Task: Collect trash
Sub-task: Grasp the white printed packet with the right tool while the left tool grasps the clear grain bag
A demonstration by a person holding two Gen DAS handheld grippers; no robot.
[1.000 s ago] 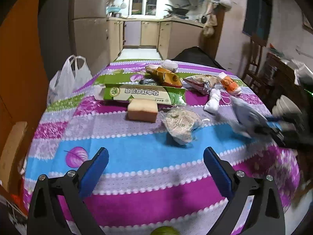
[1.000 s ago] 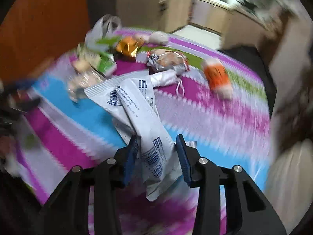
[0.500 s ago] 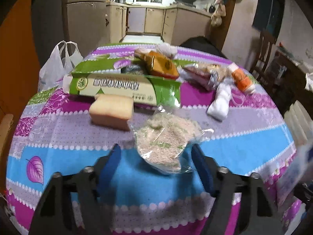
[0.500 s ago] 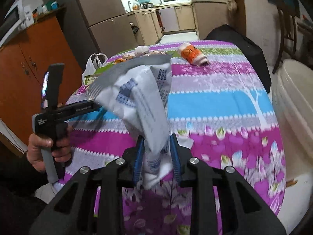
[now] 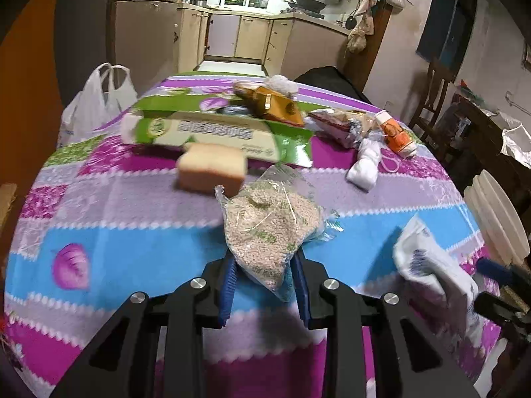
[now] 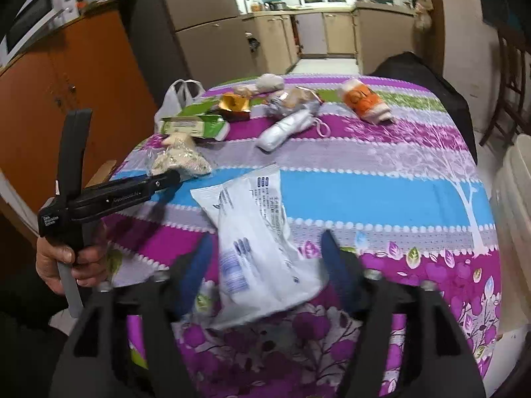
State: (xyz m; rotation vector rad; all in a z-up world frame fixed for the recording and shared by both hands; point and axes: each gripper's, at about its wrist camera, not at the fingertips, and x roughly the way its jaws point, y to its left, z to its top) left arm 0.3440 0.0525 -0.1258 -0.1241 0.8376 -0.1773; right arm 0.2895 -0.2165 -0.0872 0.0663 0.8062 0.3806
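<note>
My left gripper (image 5: 264, 283) is shut on a clear bag of beige grains (image 5: 270, 224), whose far end rests on the tablecloth; it also shows in the right wrist view (image 6: 181, 161). My right gripper (image 6: 265, 265) is open, and a white wrapper with blue print (image 6: 257, 242) lies loose between its fingers on the table's front edge. That wrapper shows in the left wrist view (image 5: 431, 265) at the right.
More trash lies on the far half of the table: a green box (image 5: 215, 129), a sponge-like block (image 5: 212, 169), a brown packet (image 5: 275, 106), a crumpled snack bag (image 5: 341, 122), an orange tube (image 5: 395, 132) and a white roll (image 5: 365, 165). A white plastic bag (image 5: 96, 102) hangs at the left.
My left gripper moved forward and shut on the grain bag. My right gripper carried the white wrapper toward the table's front edge and opened, letting it go.
</note>
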